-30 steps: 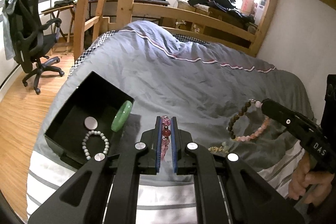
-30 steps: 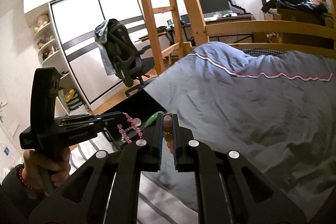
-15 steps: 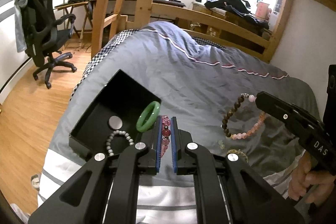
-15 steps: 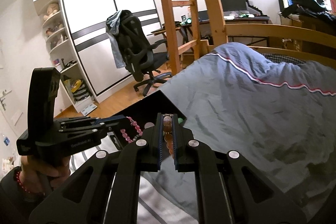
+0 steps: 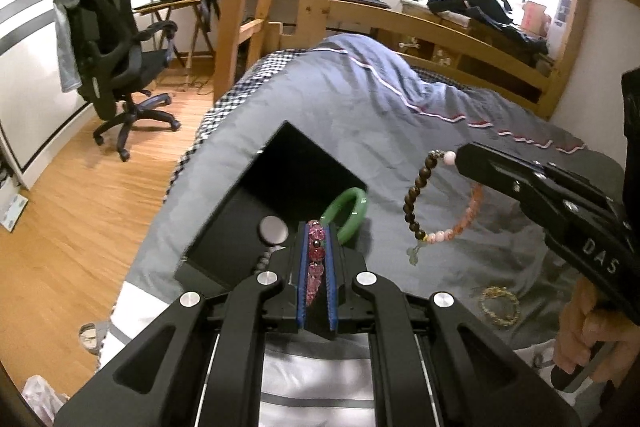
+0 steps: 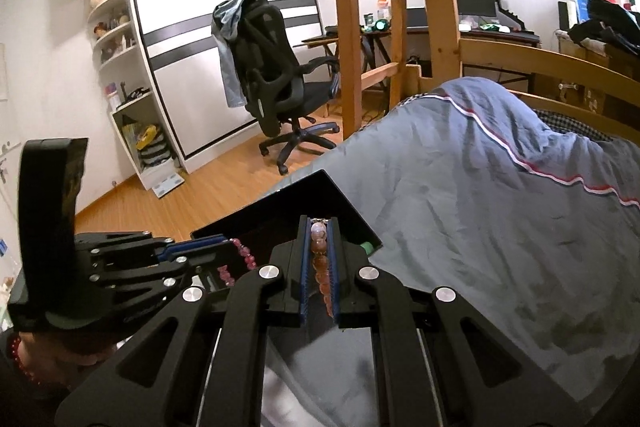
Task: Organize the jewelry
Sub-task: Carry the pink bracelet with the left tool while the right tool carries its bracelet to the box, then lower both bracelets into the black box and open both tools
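My left gripper (image 5: 316,239) is shut on a pink bead bracelet (image 5: 315,259), held just above the near edge of an open black box (image 5: 292,163) on the grey bed. In the box lie a green bangle (image 5: 347,215), a round silver disc (image 5: 273,230) and a pale bead bracelet, mostly hidden by my fingers. My right gripper (image 6: 319,227) is shut on a brown-and-orange bead bracelet (image 6: 320,263); it hangs in the air right of the box in the left wrist view (image 5: 418,203). A gold chain (image 5: 498,307) lies on the quilt.
The box sits near the bed's left edge, above the wooden floor (image 5: 80,211). An office chair (image 5: 116,67) stands on the floor. Wooden bunk posts (image 5: 240,27) and a rail (image 5: 440,39) stand behind the bed. A white shelf unit (image 6: 128,87) stands at the wall.
Both grippers have moved left toward the box, each still holding its bracelet. The left gripper now hangs over the box's near edge; the brown bracelet has lifted higher off the quilt.
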